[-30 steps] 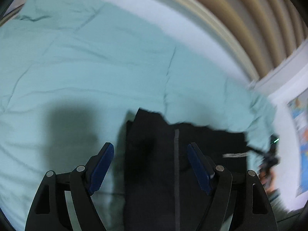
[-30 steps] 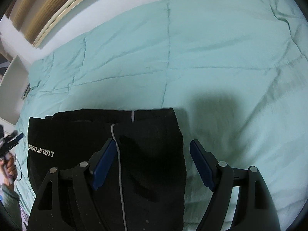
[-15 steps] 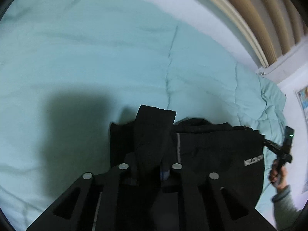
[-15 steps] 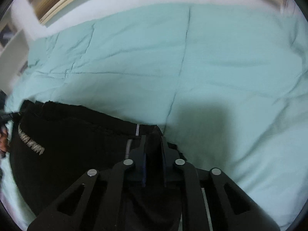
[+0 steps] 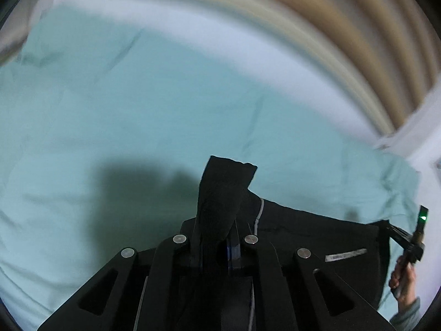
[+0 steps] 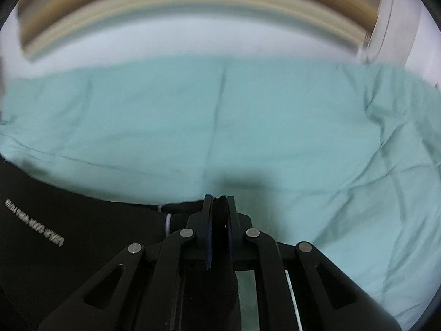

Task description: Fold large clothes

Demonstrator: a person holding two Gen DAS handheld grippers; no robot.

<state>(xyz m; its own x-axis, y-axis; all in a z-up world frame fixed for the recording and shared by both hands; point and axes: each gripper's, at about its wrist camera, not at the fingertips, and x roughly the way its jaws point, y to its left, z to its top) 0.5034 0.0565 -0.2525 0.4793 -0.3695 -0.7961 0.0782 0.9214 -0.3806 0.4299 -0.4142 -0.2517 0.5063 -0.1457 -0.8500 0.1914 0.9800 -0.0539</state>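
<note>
Left tool (image 5: 217,248) clamped on a raised corner of the black garment (image 5: 317,237), low centre of frame; rest of cloth spread toward lower right over the teal bed cover (image 5: 137,115). Right tool (image 6: 219,220) pinching another edge, garment trailing to lower left

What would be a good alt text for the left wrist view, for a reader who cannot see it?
The left tongs are shut on a fold of a black garment, which stands up between them above a light green quilt. At the right edge, a hand holds the other tongs at the garment's far corner.
</note>
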